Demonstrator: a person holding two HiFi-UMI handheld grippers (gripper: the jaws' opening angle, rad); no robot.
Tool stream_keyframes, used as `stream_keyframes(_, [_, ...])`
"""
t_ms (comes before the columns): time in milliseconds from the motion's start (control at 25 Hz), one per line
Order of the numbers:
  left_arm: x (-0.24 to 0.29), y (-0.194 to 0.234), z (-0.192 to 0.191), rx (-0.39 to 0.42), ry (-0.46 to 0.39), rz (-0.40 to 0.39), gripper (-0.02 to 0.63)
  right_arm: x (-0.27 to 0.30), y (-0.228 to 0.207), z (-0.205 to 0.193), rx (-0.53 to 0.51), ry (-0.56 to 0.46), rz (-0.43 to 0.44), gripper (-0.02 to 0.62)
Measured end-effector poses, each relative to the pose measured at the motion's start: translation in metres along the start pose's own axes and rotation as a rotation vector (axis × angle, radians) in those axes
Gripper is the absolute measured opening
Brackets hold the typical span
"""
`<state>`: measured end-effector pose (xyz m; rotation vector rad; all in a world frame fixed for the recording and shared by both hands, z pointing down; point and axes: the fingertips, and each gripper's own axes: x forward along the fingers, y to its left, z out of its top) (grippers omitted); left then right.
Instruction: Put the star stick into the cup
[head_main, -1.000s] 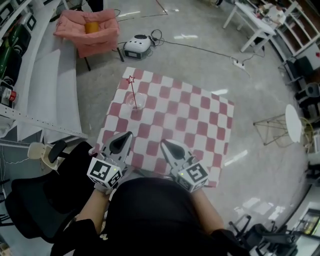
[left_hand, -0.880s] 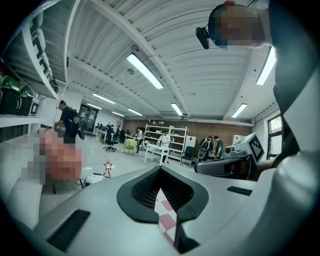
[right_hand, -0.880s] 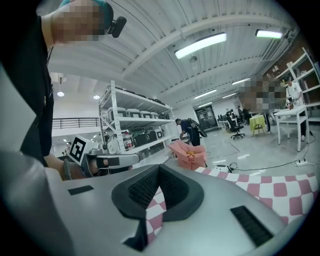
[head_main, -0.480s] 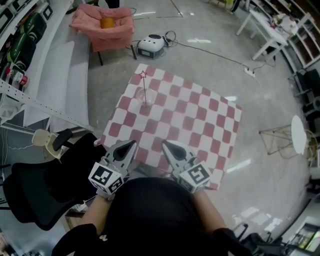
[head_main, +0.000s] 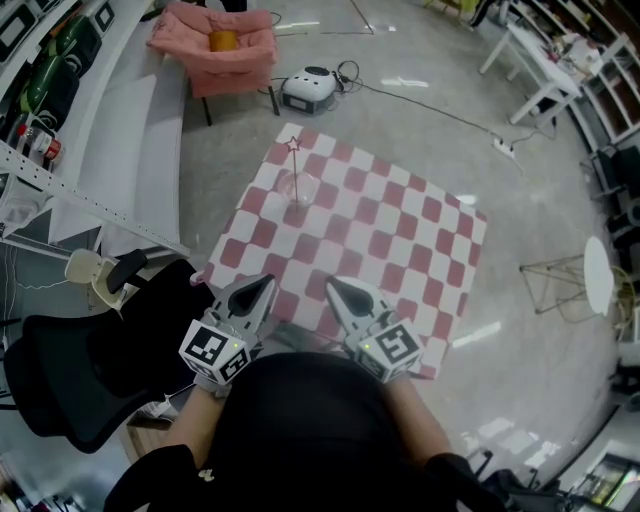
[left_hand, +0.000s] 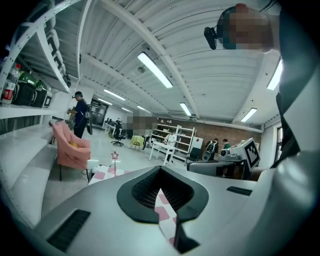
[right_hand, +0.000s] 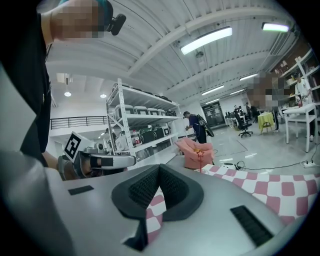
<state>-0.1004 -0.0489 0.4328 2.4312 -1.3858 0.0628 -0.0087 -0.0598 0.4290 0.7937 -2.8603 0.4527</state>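
The star stick (head_main: 294, 168), thin and red with a star on top, stands upright in a clear cup (head_main: 299, 190) at the far left corner of the red-and-white checkered table (head_main: 400, 250). My left gripper (head_main: 266, 287) and right gripper (head_main: 332, 287) hang side by side over the near table edge, close to my body and far from the cup. Both are shut with nothing between the jaws. In the left gripper view the star stick (left_hand: 115, 161) shows small beyond the left gripper (left_hand: 161, 186). The right gripper view has the star stick (right_hand: 200, 159) ahead of the right gripper (right_hand: 158, 174).
A pink armchair (head_main: 218, 40) and a white device (head_main: 308, 90) with cables sit on the floor beyond the table. A black office chair (head_main: 80, 370) stands at my left beside metal shelving (head_main: 60, 190). White tables (head_main: 535, 55) stand at the far right. People stand in the distance.
The head view has shifted, so the table and the cup with the stick now show a little further right and higher. Both grippers have stayed shut near my body.
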Motion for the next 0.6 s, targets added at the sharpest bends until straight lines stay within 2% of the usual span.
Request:
stream_keyframes(200, [0.0005,-0.0007,0.0034,0.018,-0.018,0.017,0.041,0.0006,0.0011,0.0001,-0.004,0.008,-0.001,0.014])
stream_keyframes(400, [0.0028,-0.0018,0.0035,-0.02,-0.026,0.026,0.041,-0.0007,-0.0013,-0.0004,-0.004,0.006,-0.006,0.014])
stream_keyframes(600, [0.0066,-0.0089,0.0034,-0.021,-0.019,-0.015,0.041,-0.0013,-0.0024,-0.0015,-0.002,0.004,-0.012,0.014])
